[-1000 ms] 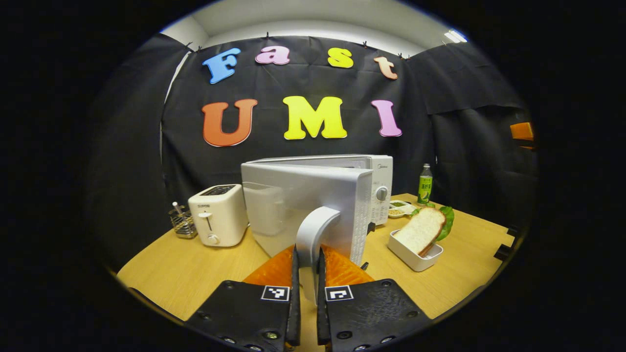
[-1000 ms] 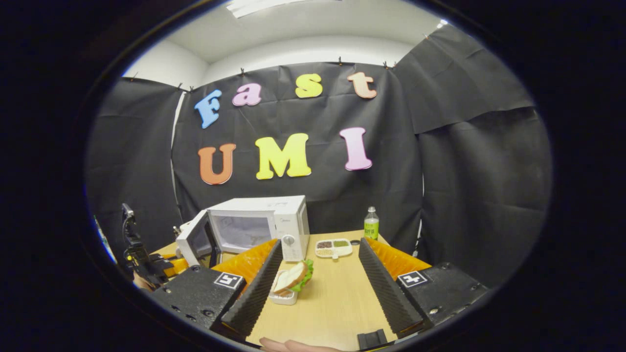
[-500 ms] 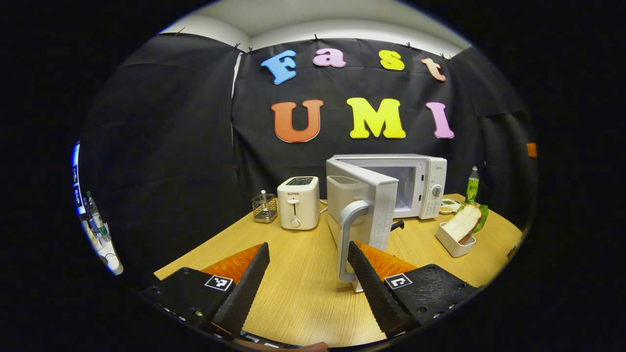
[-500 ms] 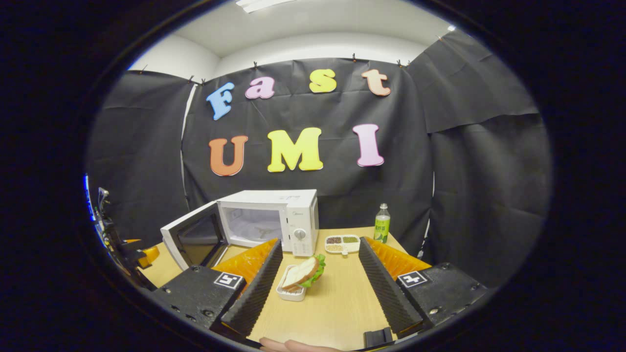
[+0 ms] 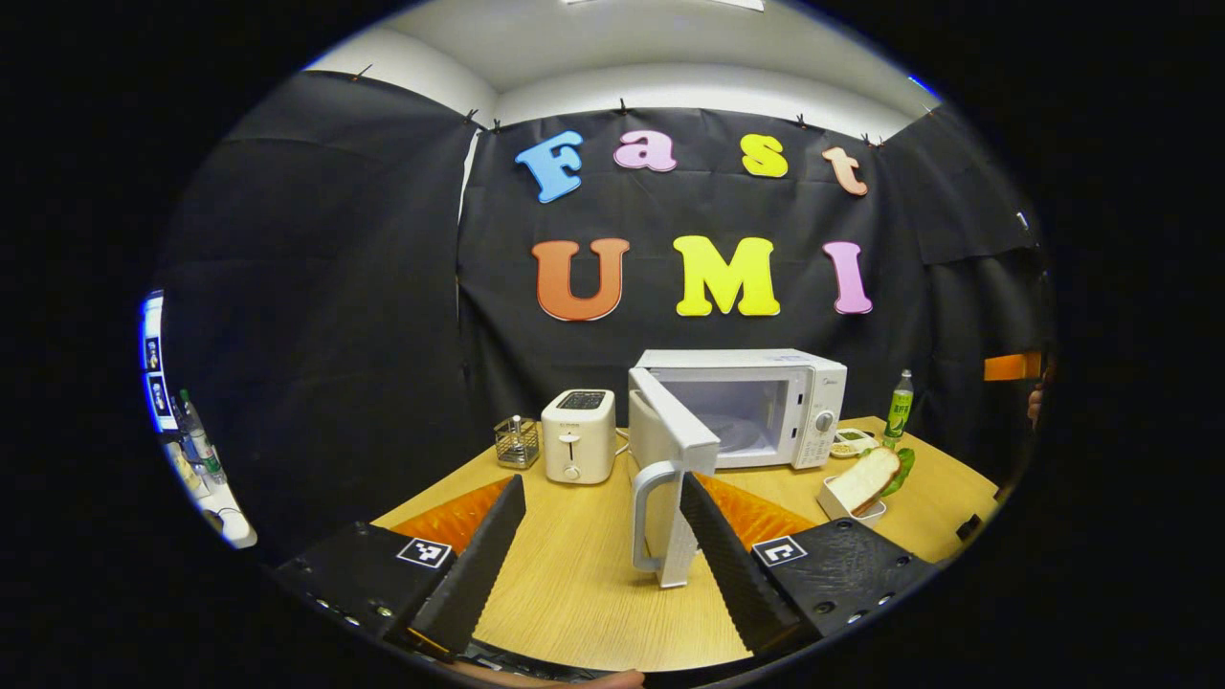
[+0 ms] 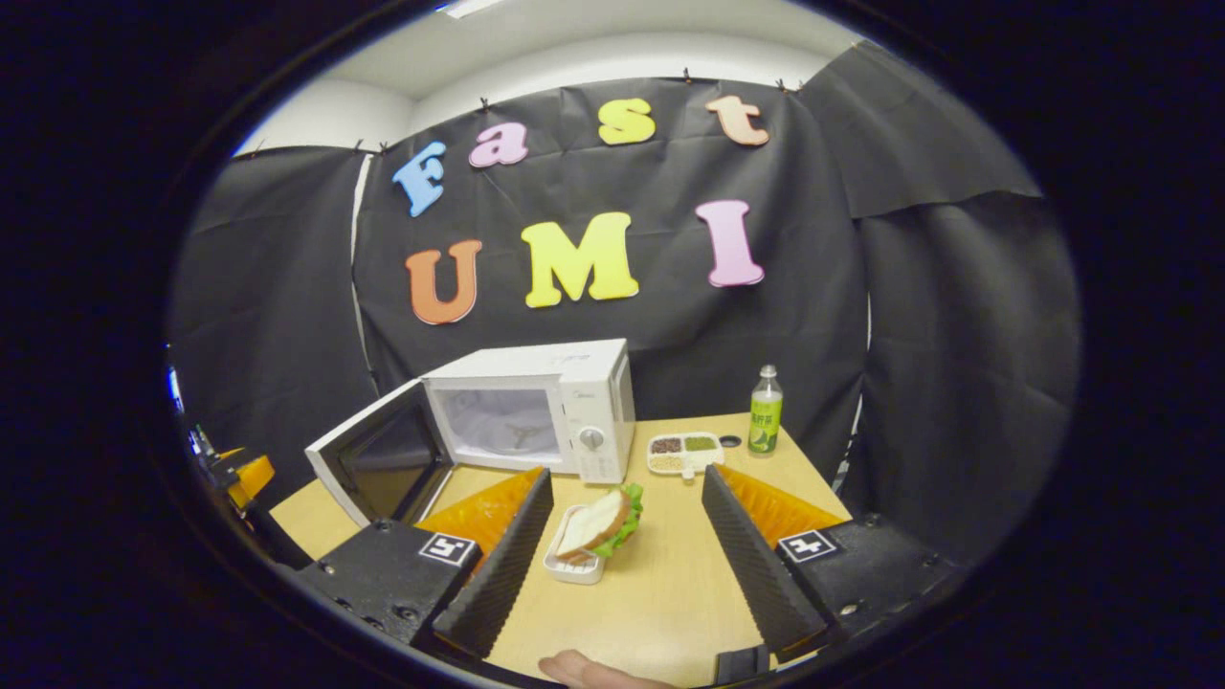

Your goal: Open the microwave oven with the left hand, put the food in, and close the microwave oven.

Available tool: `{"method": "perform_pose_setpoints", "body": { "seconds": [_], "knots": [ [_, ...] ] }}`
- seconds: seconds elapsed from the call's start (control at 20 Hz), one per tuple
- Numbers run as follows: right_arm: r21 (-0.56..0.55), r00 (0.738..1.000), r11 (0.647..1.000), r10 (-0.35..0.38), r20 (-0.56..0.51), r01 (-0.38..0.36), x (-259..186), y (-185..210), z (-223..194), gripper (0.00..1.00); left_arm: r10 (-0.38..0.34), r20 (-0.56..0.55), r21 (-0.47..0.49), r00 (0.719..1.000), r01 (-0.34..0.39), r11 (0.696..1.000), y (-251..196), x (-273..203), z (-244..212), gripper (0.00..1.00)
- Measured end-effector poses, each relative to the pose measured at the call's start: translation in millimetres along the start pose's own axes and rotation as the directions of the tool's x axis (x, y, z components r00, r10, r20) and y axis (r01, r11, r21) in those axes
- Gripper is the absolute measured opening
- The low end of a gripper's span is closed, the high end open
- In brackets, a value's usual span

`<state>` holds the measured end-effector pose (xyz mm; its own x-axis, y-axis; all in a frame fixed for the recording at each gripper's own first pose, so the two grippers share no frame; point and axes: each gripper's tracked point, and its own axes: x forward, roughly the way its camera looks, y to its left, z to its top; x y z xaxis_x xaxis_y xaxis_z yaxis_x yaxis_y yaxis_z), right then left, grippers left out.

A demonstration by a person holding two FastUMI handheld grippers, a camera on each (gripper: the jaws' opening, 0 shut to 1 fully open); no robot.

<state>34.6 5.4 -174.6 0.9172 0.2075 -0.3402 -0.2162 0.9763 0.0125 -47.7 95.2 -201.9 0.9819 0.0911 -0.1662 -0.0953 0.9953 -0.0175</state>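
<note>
One microwave (image 5: pixel 756 402), one toaster (image 5: pixel 577 435), one bottle (image 6: pixel 765 423), one sandwich (image 6: pixel 598 524).

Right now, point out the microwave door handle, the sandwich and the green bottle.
door handle (image 5: pixel 643 517), left gripper view, on its curved grip.
sandwich (image 6: pixel 593 524), right gripper view, on the bread slice.
green bottle (image 6: pixel 764 424), right gripper view, on its label.

White toaster (image 5: pixel 577 434), wire holder (image 5: pixel 516 442), green bottle (image 6: pixel 765 411), divided snack dish (image 6: pixel 683 453), wooden table (image 6: pixel 660 593)
</note>
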Motion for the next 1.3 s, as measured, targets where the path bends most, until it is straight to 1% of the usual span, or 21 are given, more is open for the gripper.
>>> {"method": "perform_pose_setpoints", "body": {
  "seconds": [0.15,0.25,0.3,0.4,0.45,0.5,0.55,0.6,0.65,0.75,0.85,0.95,1.0,1.05,1.1,1.15,1.2,1.25,1.3],
  "knots": [
    [0.01,0.996,1.0,0.021,-0.091,-0.021,32,-14,-3,0.99,-0.007,0.032,-0.007,0.999,0.007,1.0,-14,-5,22,0.98],
    [0.016,0.983,0.999,0.051,-0.175,-0.049,58,-21,-11,1.0,-0.019,0.053,-0.005,0.998,0.02,1.0,-27,-7,34,0.98],
    [0.021,0.971,0.997,0.072,-0.226,-0.069,70,-23,-18,0.99,-0.027,0.061,0.0,0.998,0.027,1.0,-32,-6,39,0.98],
    [0.044,0.935,0.994,0.108,-0.339,-0.099,97,-30,-38,0.99,-0.041,0.081,0.015,0.996,0.04,0.999,-44,-7,49,0.98],
    [0.072,0.911,0.991,0.128,-0.392,-0.109,110,-33,-48,0.99,-0.044,0.093,0.022,0.995,0.042,0.999,-48,-7,54,0.98],
    [0.114,0.884,0.986,0.163,-0.439,-0.125,124,-33,-61,0.99,-0.033,0.107,0.017,0.994,0.032,0.999,-50,-7,59,0.98],
    [0.16,0.853,0.979,0.192,-0.486,-0.13,138,-34,-74,0.99,-0.029,0.114,0.003,0.993,0.029,1.0,-51,-5,63,0.96],
    [0.207,0.821,0.969,0.229,-0.523,-0.138,149,-35,-86,0.88,-0.036,0.121,-0.007,0.992,0.037,0.999,-55,-4,65,0.96],
    [0.257,0.789,0.954,0.277,-0.548,-0.156,158,-31,-94,0.88,-0.033,0.123,-0.011,0.992,0.034,0.999,-56,-1,65,0.96],
    [0.368,0.727,0.911,0.38,-0.572,-0.186,169,-21,-107,0.87,-0.009,0.122,-0.01,0.993,0.01,1.0,-52,6,66,0.96],
    [0.481,0.67,0.854,0.477,-0.569,-0.2,178,-13,-111,0.84,0.008,0.112,-0.014,0.994,-0.006,1.0,-50,11,68,0.96],
    [0.57,0.623,0.799,0.548,-0.559,-0.191,184,-8,-116,0.83,0.017,0.109,-0.016,0.994,-0.016,1.0,-51,13,68,0.96],
    [0.599,0.604,0.779,0.571,-0.556,-0.184,185,-5,-117,0.79,0.018,0.105,-0.017,0.994,-0.017,1.0,-52,14,68,0.96],
    [0.612,0.588,0.77,0.583,-0.561,-0.18,187,-5,-120,0.87,0.013,0.097,-0.019,0.995,-0.011,1.0,-55,13,66,0.96],
    [0.615,0.576,0.769,0.585,-0.57,-0.173,186,-5,-126,0.79,0.005,0.092,-0.02,0.996,-0.003,1.0,-58,13,65,1.0],
    [0.62,0.562,0.765,0.594,-0.576,-0.173,187,-2,-128,0.77,-0.002,0.086,-0.021,0.996,0.004,1.0,-60,13,63,0.96],
    [0.629,0.553,0.759,0.601,-0.577,-0.17,185,0,-128,0.58,-0.003,0.081,-0.02,0.997,0.005,1.0,-61,13,62,0.96],
    [0.637,0.543,0.753,0.609,-0.579,-0.164,184,3,-130,0.67,-0.004,0.077,-0.018,0.997,0.005,1.0,-61,13,61,0.96],
    [0.639,0.537,0.756,0.6,-0.593,-0.139,181,0,-134,0.41,-0.005,0.075,-0.017,0.997,0.006,1.0,-61,12,60,0.96]
  ]
}}
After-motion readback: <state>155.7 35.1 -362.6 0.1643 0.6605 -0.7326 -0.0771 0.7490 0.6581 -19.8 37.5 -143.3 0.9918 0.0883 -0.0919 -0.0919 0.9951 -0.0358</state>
